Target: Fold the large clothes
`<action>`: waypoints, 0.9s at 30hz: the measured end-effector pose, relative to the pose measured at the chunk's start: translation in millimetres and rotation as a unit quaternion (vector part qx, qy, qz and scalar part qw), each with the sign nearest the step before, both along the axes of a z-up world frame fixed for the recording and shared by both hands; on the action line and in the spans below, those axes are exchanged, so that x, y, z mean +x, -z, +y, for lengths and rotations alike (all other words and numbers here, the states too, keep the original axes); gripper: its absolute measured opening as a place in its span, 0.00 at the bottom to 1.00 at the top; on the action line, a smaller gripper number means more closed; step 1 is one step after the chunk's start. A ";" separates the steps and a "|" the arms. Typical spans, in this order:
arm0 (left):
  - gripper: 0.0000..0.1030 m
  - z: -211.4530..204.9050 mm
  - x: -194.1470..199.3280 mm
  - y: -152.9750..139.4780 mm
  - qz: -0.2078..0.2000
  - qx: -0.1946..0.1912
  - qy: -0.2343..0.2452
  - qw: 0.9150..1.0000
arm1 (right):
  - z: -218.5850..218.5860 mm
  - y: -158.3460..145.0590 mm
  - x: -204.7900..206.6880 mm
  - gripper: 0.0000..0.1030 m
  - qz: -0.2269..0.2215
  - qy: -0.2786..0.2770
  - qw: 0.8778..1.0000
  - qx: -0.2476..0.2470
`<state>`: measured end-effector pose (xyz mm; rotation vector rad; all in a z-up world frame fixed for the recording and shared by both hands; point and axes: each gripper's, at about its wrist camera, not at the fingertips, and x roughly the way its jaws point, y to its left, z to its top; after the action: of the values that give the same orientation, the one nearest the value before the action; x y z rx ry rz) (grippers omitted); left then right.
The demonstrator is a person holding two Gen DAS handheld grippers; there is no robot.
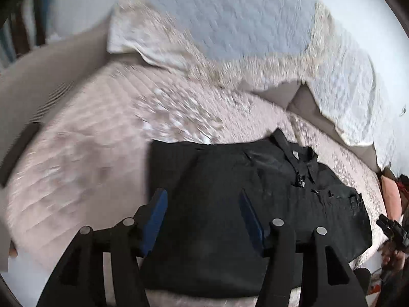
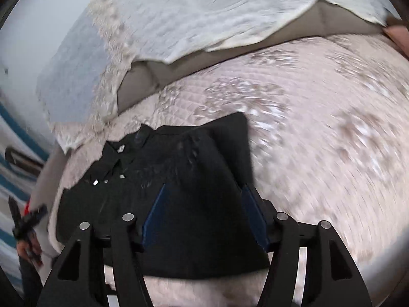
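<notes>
Black shirt (image 1: 230,192) lies partly folded on the quilted bed cover (image 1: 89,140); left gripper (image 1: 203,217) and right gripper (image 2: 203,212) hover spread, empty; recommend pinching matching edges evenly before folding.

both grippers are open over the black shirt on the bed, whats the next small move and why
Probably lower both grippers to the near edge of the black shirt and pinch it. The left gripper and right gripper are both open, holding nothing, and the shirt lies partly folded on the quilted bedspread, collar at the far end, so another fold seems due.
</notes>
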<state>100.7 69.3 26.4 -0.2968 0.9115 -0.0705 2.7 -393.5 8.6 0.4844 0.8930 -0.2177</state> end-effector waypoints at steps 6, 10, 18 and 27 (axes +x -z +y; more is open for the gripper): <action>0.58 -25.3 51.1 31.9 0.038 0.019 0.032 0.999 | -13.2 29.3 60.6 0.60 0.042 -0.052 0.998 -0.014; 0.48 -26.0 62.5 48.2 0.060 0.018 0.036 0.997 | -16.8 49.1 73.5 0.42 0.074 -0.065 0.995 0.014; 0.07 -23.8 49.2 16.2 0.007 0.003 0.049 0.999 | -4.7 10.1 61.4 0.09 0.018 -0.084 0.996 -0.008; 0.06 -20.3 83.3 -26.8 -0.081 -0.002 0.025 0.996 | -28.3 -20.3 106.0 0.09 -0.037 -0.052 0.998 -0.026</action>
<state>184.0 49.1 53.2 -0.2680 0.7588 -0.1409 108.7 -421.8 28.9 0.3942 0.8361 -0.1271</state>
